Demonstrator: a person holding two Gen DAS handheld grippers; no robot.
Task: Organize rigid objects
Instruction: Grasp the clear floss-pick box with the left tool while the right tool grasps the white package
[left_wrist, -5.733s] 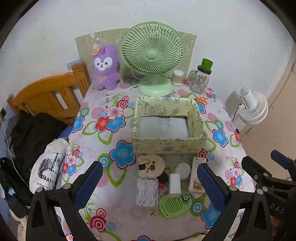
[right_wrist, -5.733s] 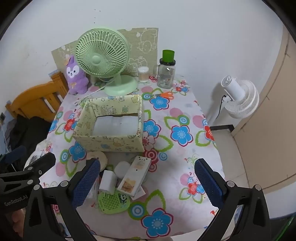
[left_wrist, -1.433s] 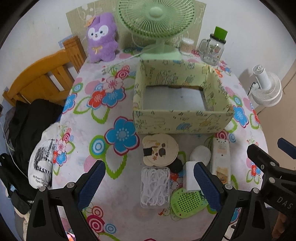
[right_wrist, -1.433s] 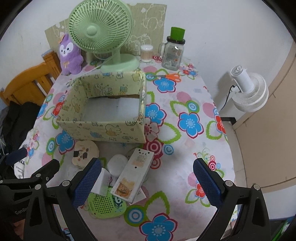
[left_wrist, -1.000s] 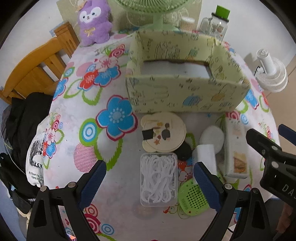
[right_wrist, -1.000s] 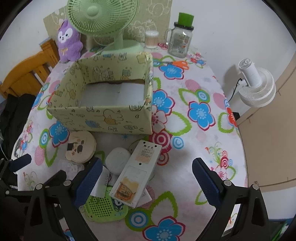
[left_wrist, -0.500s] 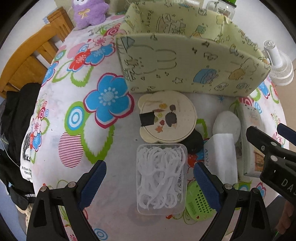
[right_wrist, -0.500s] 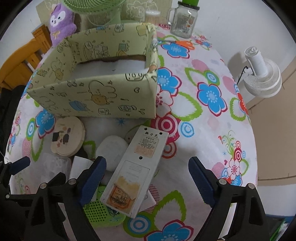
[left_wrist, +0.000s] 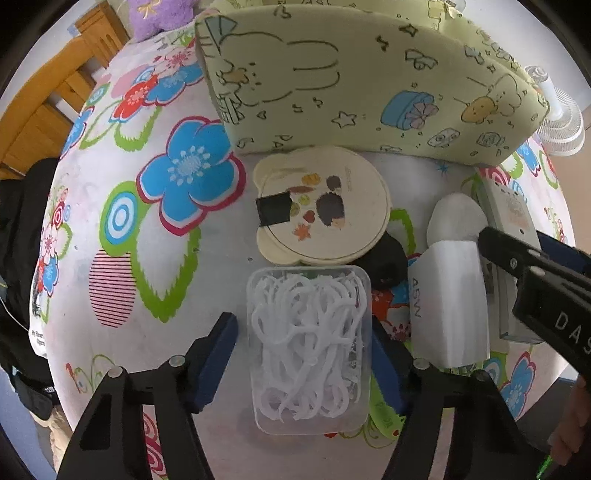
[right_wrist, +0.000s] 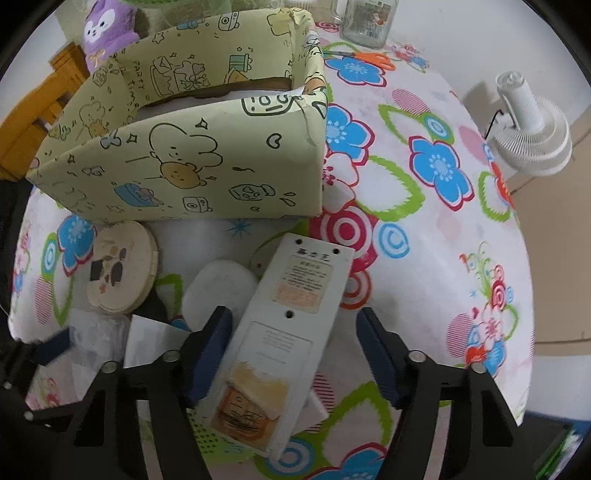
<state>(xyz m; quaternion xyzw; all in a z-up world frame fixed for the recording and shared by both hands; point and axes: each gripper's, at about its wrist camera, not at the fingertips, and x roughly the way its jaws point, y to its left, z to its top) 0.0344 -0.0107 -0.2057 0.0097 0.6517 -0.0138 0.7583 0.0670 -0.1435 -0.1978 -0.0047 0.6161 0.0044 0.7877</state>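
A clear plastic box of white floss picks (left_wrist: 308, 347) lies on the flowered tablecloth between the fingers of my left gripper (left_wrist: 301, 332). Its jaws are closing, and a thin gap still shows at the left pad. A long white flat box (right_wrist: 295, 295) lies slantwise between the fingers of my right gripper (right_wrist: 293, 321). Those jaws are closing too, with room left at the right pad. Just behind both stands the open yellow-green cartoon carton (left_wrist: 369, 81) (right_wrist: 177, 158). In the left wrist view the right gripper (left_wrist: 535, 280) shows at the right edge.
Beside the floss box lie a round cream bear-eared tin (left_wrist: 321, 206), a white disc (left_wrist: 456, 218), a small white carton (left_wrist: 448, 302), a black lump (left_wrist: 388, 262) and a green perforated piece (left_wrist: 384, 417). A glass jar (right_wrist: 365, 22), orange scissors (right_wrist: 373, 59), purple plush (right_wrist: 110, 26); white floor fan (right_wrist: 532, 125).
Both grippers have sunk towards the table and their jaws have narrowed: the left around the floss box, the right around the long white box. Neither object has moved.
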